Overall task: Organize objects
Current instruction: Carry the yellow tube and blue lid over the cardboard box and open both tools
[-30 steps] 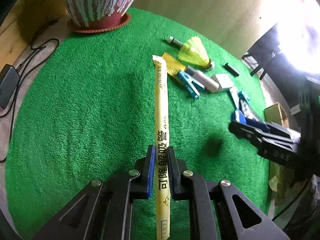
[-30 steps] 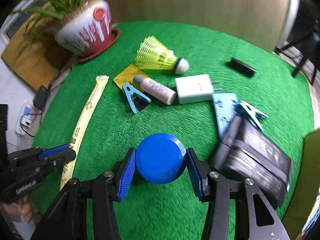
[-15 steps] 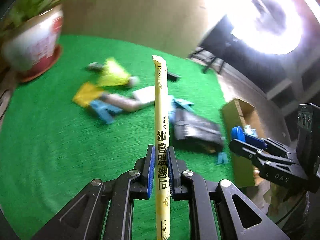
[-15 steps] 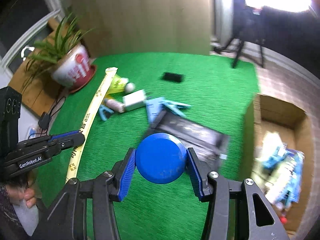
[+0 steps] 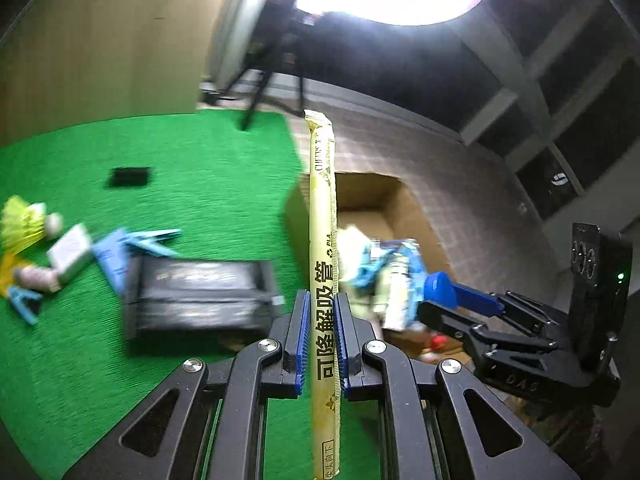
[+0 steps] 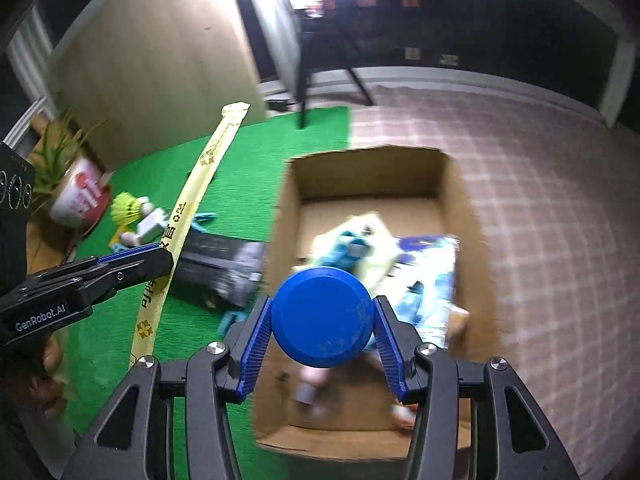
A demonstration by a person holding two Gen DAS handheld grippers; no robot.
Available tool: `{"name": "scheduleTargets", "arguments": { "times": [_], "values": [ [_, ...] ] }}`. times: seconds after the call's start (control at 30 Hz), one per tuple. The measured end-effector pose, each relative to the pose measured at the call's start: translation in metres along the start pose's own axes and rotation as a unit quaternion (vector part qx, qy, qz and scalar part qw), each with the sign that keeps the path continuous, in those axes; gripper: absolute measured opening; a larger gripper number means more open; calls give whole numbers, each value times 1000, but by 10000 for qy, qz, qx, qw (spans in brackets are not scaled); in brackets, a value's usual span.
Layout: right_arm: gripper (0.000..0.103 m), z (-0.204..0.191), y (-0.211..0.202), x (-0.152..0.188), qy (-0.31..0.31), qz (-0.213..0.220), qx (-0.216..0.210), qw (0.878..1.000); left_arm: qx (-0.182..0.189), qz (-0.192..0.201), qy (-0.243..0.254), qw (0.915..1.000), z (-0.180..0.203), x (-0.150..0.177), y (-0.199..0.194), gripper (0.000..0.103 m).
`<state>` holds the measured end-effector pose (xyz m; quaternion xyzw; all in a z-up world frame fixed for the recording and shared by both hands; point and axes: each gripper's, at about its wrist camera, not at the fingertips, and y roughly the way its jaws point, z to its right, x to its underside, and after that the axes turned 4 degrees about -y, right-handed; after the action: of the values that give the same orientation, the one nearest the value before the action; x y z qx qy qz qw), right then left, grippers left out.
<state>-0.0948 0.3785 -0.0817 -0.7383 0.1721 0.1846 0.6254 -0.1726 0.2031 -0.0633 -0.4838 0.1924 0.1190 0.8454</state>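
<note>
- The cardboard box (image 6: pixel 460 216) is the landmark. A second ago neither camera saw it, only the green mat (image 5: pixel 168 168); now the right wrist camera looks almost straight down into it, and it fills the middle of the left wrist view too. Both hands have swung off the mat towards it.
- The box stands on the tiled floor just beside the mat's edge and already holds a heap of blurred pale and blue packets, so I judge the sorting well under way.
- Left on the mat, away from the box: a black packet (image 5: pixel 200 296) nearest it, then blue clips, a white block, a yellow shuttlecock (image 6: pixel 126 208) and a small black piece. These remain to be gathered.
- The right tongs (image 6: pixel 322 346) are clamped on a blue round lid (image 6: pixel 322 312), pads pressed against its two sides. A second ago it hung over the mat; it now hangs above the box's near half, clear of the contents.
- The left tongs (image 5: pixel 322 340) are drawn narrow on a long yellow straw packet (image 5: pixel 324 240), gripped low on its length. Its top end reaches over the box's near wall, while the tongs themselves sit over the mat's edge.
- Both loads look ready to drop; the packet probably needs carrying a little further in.
</note>
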Motion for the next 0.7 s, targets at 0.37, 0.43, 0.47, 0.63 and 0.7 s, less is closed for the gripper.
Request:
{"name": "scheduleTargets", "arguments": {
  "times": [0.37,0.43,0.47,0.63,0.7],
  "values": [
    [46,45,3,14,355,-103,147,9992,311,-287,178,9989,62,-13,53,12],
    [46,49,4,15,381,-122,155,9991,318,-323,177,9988,65,-14,59,12],
    [46,50,4,16,418,-123,168,9989,321,-338,177,9988,66,-15,62,12],
    [46,55,5,16,420,-148,169,9989,320,-394,172,9986,67,-17,73,12],
    [47,54,5,15,390,-158,174,9990,310,-404,186,9985,67,-18,75,14]
  ]
}}
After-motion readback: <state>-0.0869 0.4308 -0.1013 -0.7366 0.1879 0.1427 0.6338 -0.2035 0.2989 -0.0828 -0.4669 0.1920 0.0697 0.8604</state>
